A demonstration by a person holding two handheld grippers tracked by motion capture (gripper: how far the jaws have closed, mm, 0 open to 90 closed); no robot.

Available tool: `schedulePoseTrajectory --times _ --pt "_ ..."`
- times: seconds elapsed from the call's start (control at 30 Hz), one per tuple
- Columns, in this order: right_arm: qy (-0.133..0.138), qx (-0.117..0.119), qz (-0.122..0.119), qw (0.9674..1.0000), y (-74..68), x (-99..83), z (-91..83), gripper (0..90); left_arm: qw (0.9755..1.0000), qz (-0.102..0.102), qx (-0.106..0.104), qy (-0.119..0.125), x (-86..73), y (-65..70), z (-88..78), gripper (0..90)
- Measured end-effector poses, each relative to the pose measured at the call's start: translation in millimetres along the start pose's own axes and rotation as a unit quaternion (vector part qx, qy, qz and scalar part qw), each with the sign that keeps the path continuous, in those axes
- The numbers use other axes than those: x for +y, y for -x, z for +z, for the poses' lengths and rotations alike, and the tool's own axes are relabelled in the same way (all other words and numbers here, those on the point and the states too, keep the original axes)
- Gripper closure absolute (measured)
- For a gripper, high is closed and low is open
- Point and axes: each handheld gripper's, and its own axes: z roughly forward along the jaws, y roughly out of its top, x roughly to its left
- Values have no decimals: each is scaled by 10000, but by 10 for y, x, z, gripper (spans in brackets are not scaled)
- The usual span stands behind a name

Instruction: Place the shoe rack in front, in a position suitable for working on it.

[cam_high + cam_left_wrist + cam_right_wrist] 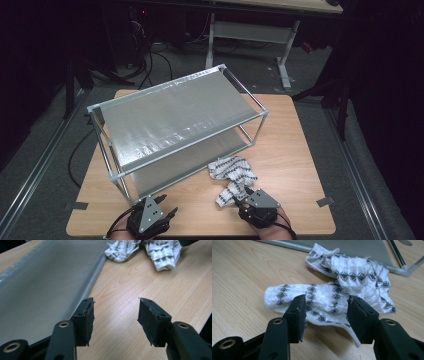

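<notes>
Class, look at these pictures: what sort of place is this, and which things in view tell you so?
Probably a lab or workshop set up for recording handling tasks. A small wooden table stands on grey carpet, cables trail across the floor beyond it, and a person works at a patterned cloth with hand-held grippers beside a metal-framed rack.

Crumpled white cloth (232,176) with rows of small black diamond marks, lying limp on the wooden tabletop at lower centre-right of the high view, one bunched end touching the shelf's bottom edge, the other rolled end stretched toward the frame's lower edge.
</notes>
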Motion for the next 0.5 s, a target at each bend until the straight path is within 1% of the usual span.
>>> schedulePoseTrajectory --times 0.1,0.17,0.23,0.27,0.4,0.5 --pt "-25 -14 46 10000 15 -2 17 495 10000 53 -36 -7 0 -7 6 464" --pt "-41 -73 51 10000 16 5 23 495 10000 79 -60 11 6 -17 4 464" --pt "-36 -86 27 10000 5 1 15 495 9999 53 -75 40 13 -28 -4 464" --pt "-46 -90 41 9999 -3 -6 10 495 9999 -2 -100 62 20 -32 -6 464" --pt "-97 -73 108 9999 -4 -48 7 494 9999 5 -100 79 39 -31 0 464" --pt "-106 -83 108 9999 8 -59 2 494 9999 26 -116 77 52 -16 15 464"
